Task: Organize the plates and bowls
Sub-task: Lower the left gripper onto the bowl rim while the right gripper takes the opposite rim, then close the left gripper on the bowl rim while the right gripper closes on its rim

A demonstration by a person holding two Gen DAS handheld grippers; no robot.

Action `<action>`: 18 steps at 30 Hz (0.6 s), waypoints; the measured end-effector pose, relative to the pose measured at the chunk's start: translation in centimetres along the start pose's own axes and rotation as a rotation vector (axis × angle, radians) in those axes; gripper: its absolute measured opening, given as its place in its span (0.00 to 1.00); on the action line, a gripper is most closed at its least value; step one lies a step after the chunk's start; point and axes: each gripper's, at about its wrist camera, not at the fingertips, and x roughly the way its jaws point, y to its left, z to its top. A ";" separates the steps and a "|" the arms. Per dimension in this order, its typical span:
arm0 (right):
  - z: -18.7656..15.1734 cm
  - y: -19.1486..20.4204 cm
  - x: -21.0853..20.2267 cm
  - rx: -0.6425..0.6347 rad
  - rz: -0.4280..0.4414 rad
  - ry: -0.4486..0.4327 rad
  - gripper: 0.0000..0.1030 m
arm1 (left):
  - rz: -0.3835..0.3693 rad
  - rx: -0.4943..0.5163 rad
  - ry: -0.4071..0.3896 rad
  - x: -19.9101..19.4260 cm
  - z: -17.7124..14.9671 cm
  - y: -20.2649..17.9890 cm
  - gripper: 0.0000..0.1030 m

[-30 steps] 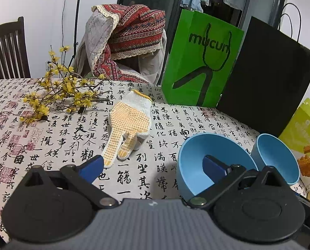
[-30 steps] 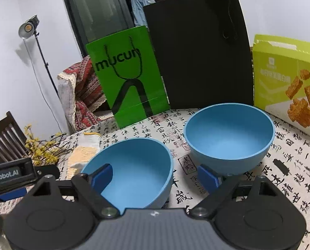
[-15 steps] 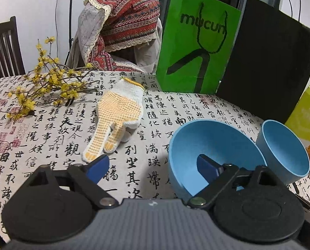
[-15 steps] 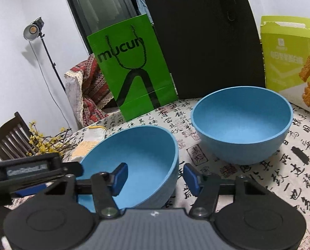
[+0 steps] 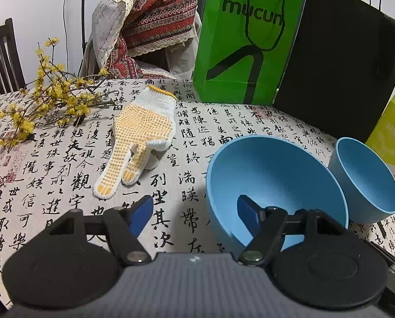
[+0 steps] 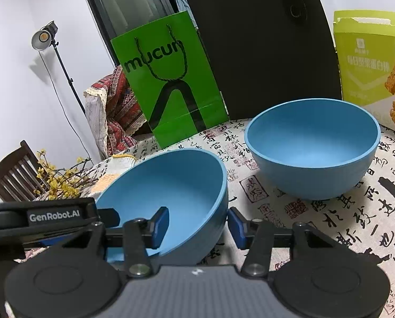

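Your left claw (image 5: pixel 194 216) straddles the near left rim of the nearer blue bowl (image 5: pixel 274 175): its right pad sits inside the bowl, its left pad outside over the calligraphy cloth on the bench (image 5: pixel 65 185). The jaws have just been closing, with the bowl's wall between them, and the left pad stands clear of that wall. A second blue bowl (image 5: pixel 367 180) sits just beside the first on its right; whether the two touch is unclear. A dotted work glove (image 5: pixel 141 129) lies palm up to the left, near a yellow blossom sprig (image 5: pixel 46 100). A green "mucun" paper bag (image 5: pixel 245 42) and a black bag (image 5: pixel 340 61) stand at the far edge.
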 end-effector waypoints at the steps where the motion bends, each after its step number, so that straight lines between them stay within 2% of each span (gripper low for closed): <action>1: 0.0 0.0 0.1 0.001 0.000 0.004 0.46 | 0.002 0.000 0.001 0.1 0.0 0.0 0.71; 10: -0.1 0.1 0.5 -0.002 -0.003 0.015 0.46 | -0.009 0.002 0.014 0.5 0.0 0.0 0.70; 18: -0.2 0.1 0.7 -0.001 -0.002 0.018 0.46 | -0.039 0.009 0.021 0.7 0.1 -0.1 0.64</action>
